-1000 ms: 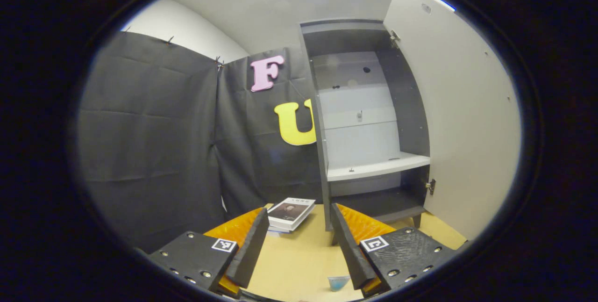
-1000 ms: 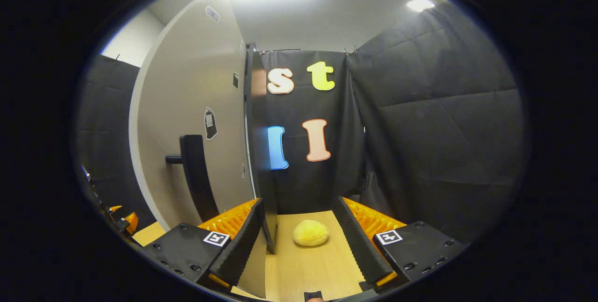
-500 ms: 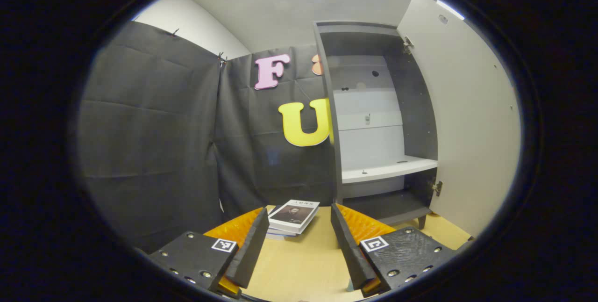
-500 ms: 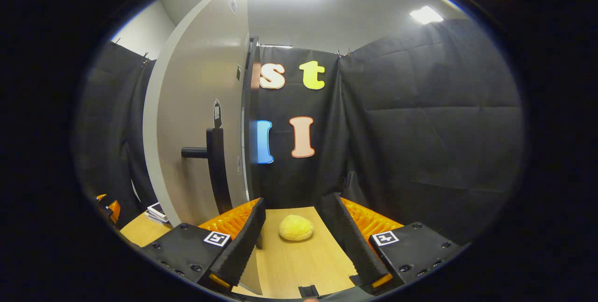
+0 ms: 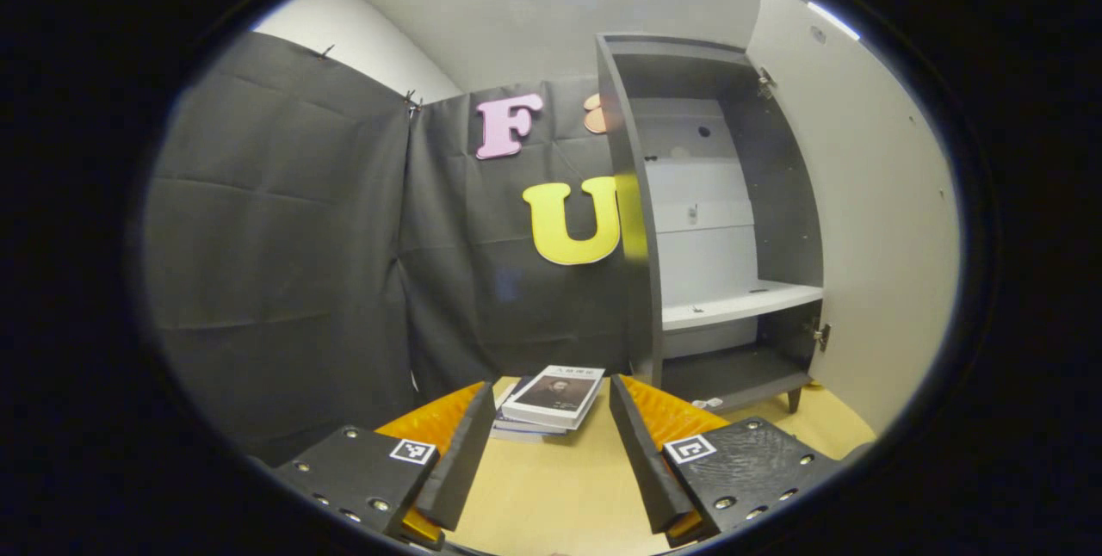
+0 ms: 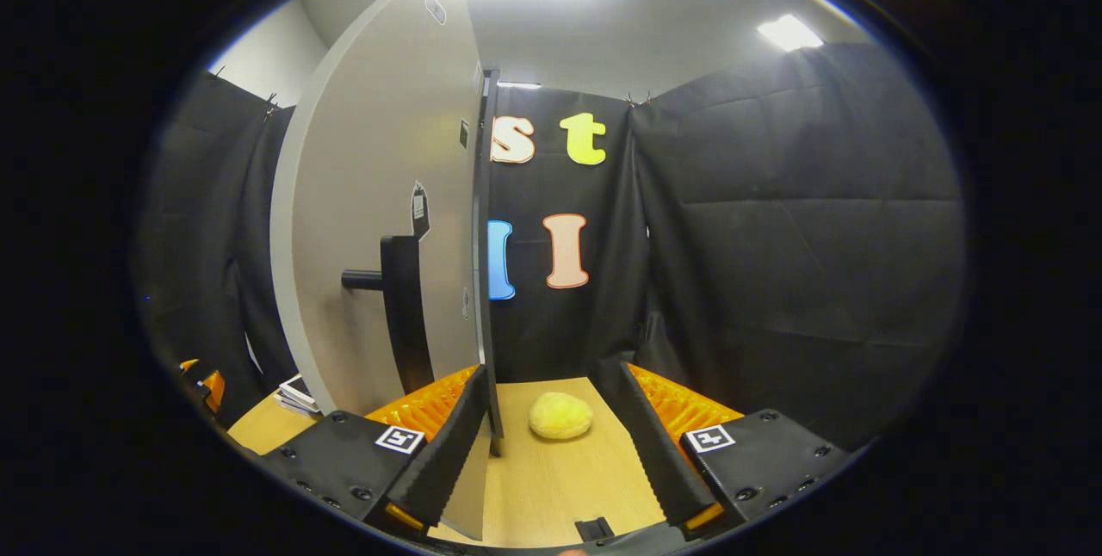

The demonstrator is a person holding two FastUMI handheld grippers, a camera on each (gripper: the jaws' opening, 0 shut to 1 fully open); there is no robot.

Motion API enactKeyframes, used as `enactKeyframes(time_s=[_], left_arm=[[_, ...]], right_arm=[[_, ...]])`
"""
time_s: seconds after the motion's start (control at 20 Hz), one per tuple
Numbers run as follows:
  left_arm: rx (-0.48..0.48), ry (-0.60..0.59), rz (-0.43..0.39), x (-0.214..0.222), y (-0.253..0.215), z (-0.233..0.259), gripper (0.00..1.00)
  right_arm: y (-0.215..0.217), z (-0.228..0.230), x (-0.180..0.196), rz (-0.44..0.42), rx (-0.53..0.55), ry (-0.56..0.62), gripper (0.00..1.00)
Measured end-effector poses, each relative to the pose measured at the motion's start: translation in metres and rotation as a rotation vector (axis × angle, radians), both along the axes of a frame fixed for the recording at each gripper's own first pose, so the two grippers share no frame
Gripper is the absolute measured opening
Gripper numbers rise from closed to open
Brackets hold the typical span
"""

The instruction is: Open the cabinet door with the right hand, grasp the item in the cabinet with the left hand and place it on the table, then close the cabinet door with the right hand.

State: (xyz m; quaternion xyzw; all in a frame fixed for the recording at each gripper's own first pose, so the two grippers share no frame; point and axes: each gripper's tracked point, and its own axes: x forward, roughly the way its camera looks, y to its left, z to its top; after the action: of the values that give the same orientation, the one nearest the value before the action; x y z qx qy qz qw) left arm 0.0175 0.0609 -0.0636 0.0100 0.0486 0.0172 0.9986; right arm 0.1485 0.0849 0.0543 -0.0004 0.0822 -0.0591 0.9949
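The grey cabinet (image 5: pixel 637 220) stands open on the wooden table (image 5: pixel 551 496), with a white shelf (image 5: pixel 740 305) inside and nothing on it that I can see. Its pale door (image 5: pixel 869 220) swings out to the right. My left gripper (image 5: pixel 542 461) hovers open and empty in front of the cabinet. In the right gripper view the door (image 6: pixel 370 169) shows its outer face with a black handle (image 6: pixel 405 306). My right gripper (image 6: pixel 551 461) is open and empty, just right of and below that handle. A yellow rounded lump (image 6: pixel 560 415) lies on the table ahead of it.
A small stack of books (image 5: pixel 551 397) lies on the table left of the cabinet, beyond the left gripper's fingers. The same books (image 6: pixel 297 392) and the left gripper (image 6: pixel 202 382) show at the far left past the door. Black cloth walls close in on all sides.
The left gripper view has swung left, so the cabinet sits further right, and a small blue thing at the bottom has dropped out of sight. The handle has drifted towards the middle of the right gripper view.
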Motion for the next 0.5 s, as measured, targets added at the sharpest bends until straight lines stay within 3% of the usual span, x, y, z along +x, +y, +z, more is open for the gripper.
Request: enactKeyframes(time_s=[0.5], left_arm=[[-0.014,-0.004,0.001,0.006,0.047,-0.010,0.81]], right_arm=[[0.061,0.000,0.000,0.041,0.001,-0.002,0.94]])
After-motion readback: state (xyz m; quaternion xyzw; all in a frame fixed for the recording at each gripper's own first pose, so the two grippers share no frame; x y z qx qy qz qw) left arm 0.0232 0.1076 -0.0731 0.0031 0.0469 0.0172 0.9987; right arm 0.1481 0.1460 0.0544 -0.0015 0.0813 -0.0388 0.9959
